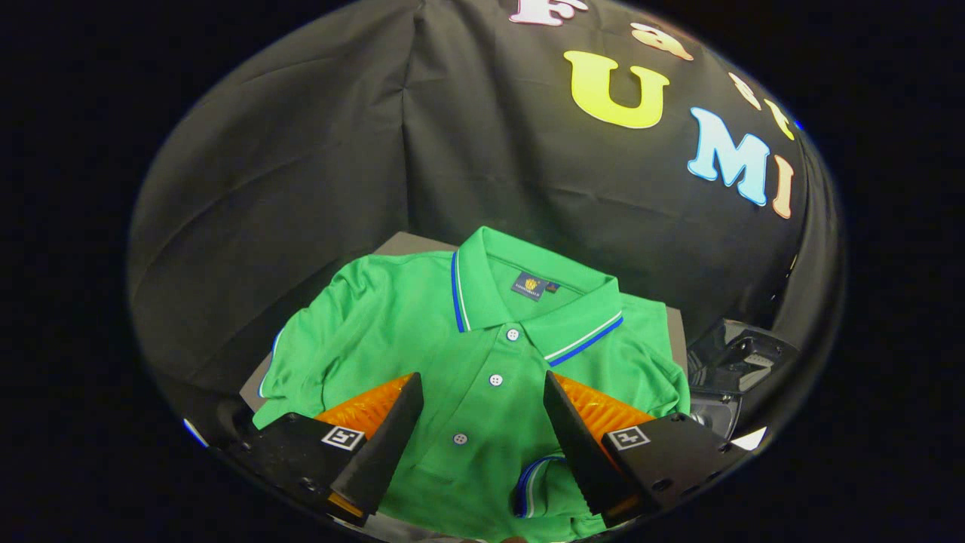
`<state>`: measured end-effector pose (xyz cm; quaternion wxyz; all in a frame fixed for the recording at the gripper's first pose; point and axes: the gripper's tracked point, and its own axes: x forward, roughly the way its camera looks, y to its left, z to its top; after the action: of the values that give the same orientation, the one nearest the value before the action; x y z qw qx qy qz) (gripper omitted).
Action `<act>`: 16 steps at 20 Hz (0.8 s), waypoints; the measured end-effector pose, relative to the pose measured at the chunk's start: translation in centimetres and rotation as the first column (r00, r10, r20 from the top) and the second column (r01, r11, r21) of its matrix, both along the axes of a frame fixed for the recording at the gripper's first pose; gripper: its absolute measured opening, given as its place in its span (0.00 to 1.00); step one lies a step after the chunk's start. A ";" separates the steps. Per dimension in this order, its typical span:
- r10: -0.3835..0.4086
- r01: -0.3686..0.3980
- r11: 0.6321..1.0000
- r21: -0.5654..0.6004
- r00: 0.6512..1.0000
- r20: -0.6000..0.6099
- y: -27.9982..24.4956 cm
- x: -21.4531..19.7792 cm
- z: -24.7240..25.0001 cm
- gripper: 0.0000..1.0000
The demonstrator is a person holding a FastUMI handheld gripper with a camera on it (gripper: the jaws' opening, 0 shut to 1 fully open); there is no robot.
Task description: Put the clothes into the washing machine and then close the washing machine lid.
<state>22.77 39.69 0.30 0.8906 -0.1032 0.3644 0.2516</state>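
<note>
Gripper (482, 407) jaws spread wide, gripping nothing. Green polo shirt (482, 339) lies flat directly under and between the fingers, button placket centred in the gap, collar just beyond the tips. Shirt sits on a grey board (407, 243). Dark shiny object (742, 354) beyond the right finger; can't identify it.

Item 1. Black cloth wall (301, 166): hangs well beyond the parted fingers (384, 445), creased in long soft folds, with one vertical fold ahead of the left finger.

Item 2. Grey flat board (407, 243): lies beyond the fingers at the foot of the cloth, matt and plain. It shows as one far corner and two narrow edge strips, one outward of each finger (the rest is covered).

Item 3. Small white patch (750, 439): outward of the right finger, too small to tell what it is.
</note>
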 end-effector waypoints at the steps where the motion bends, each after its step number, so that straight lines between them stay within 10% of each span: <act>1: -0.001 0.001 1.000 -0.014 1.000 -0.009 -0.2 0.0 -0.6 1.00; 11: 0.057 -0.056 0.997 0.044 0.998 -0.019 0.7 -0.7 -1.5 0.92; 16: 0.052 -0.048 0.996 0.075 0.997 -0.056 0.5 -0.5 -1.3 0.39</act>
<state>22.31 40.14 -0.99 0.8763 -0.0723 0.3781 0.2898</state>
